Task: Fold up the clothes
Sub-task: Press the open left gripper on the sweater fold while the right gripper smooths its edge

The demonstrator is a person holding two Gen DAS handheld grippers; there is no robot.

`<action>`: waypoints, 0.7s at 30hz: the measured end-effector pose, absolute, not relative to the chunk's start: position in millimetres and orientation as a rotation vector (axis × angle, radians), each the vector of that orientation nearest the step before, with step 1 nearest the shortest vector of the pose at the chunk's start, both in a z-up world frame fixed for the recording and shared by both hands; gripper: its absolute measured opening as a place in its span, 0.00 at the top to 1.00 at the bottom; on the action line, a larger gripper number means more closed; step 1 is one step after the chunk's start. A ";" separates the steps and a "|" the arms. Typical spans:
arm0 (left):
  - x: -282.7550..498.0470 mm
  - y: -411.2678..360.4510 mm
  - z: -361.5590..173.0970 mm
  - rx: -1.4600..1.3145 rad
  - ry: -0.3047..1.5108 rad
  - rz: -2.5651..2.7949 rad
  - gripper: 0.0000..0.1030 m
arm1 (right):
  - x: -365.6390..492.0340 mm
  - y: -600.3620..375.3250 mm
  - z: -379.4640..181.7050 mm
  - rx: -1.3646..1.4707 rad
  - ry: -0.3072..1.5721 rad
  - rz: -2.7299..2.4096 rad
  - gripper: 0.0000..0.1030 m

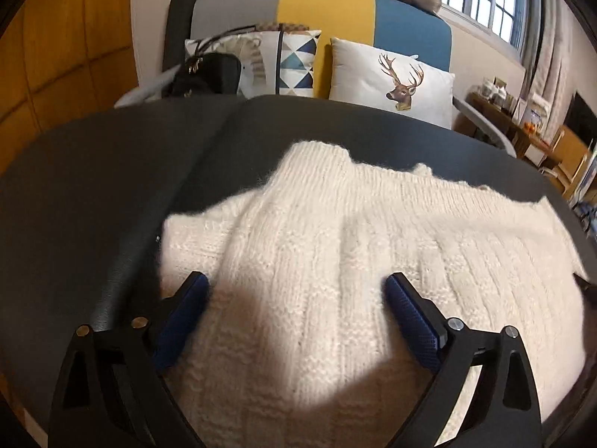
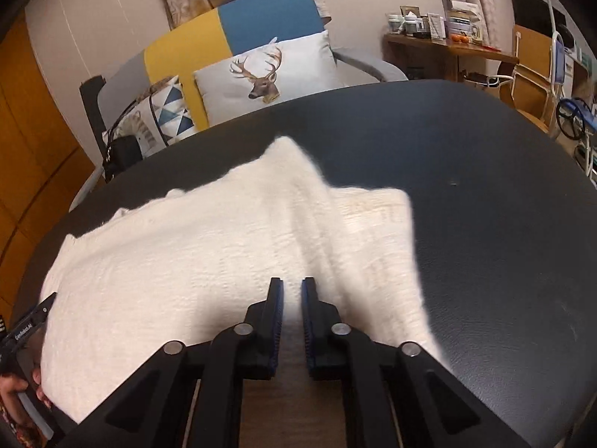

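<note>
The cream knit sweater [image 1: 335,246] is lying spread across the dark table [image 1: 93,201], part of it already doubled over. The left gripper [image 1: 296,287] is hovering over the near edge with its jaws spread wide, sweater between and under the blue pads [image 1: 410,317]. The right gripper [image 2: 292,285] is sitting nearly closed, just a narrow gap, over the sweater's near edge; can't tell if it's pinching any fabric. Deer pillow [image 1: 391,82] is sitting on the sofa behind.

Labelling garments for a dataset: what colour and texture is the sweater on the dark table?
Cream-white chunky ribbed knit sweater, clearest in the left wrist view.
</note>
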State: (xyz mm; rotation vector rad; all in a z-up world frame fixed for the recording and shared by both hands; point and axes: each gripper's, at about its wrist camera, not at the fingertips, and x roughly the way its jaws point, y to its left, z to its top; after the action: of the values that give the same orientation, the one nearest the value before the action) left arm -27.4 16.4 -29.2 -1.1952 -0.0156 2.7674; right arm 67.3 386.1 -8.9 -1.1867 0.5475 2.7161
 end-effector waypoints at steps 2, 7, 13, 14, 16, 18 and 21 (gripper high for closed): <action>-25.6 22.3 -29.2 -1.194 0.033 2.783 0.04 | 67.1 383.8 -10.5 -1.167 0.499 2.722 0.95; -15.5 16.1 -19.1 -1.201 -0.010 2.754 0.04 | 84.6 392.2 -0.1 -1.112 0.706 2.738 0.90; 29.8 14.7 -6.3 -1.107 0.112 2.762 0.04 | 145.4 410.7 17.1 -1.050 0.701 2.733 0.84; 36.7 16.4 -7.2 -1.092 0.151 2.760 0.04 | 152.8 405.4 17.2 -1.064 0.690 2.736 0.84; 47.1 20.7 -11.1 -1.074 0.229 2.749 0.04 | 165.3 394.1 16.1 -1.086 0.684 2.757 0.84; 52.1 24.6 -16.9 -1.076 0.299 2.736 0.04 | 165.6 382.5 11.7 -1.132 0.643 2.782 0.84; 52.0 22.9 -22.1 -1.096 0.312 2.724 0.04 | 162.9 365.8 2.4 -1.206 0.572 2.798 0.84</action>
State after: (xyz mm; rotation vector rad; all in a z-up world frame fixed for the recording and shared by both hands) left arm 52.0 22.9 -22.1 -1.0957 0.3116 2.7243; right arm 162.9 365.8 2.4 -1.2059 0.5718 2.7976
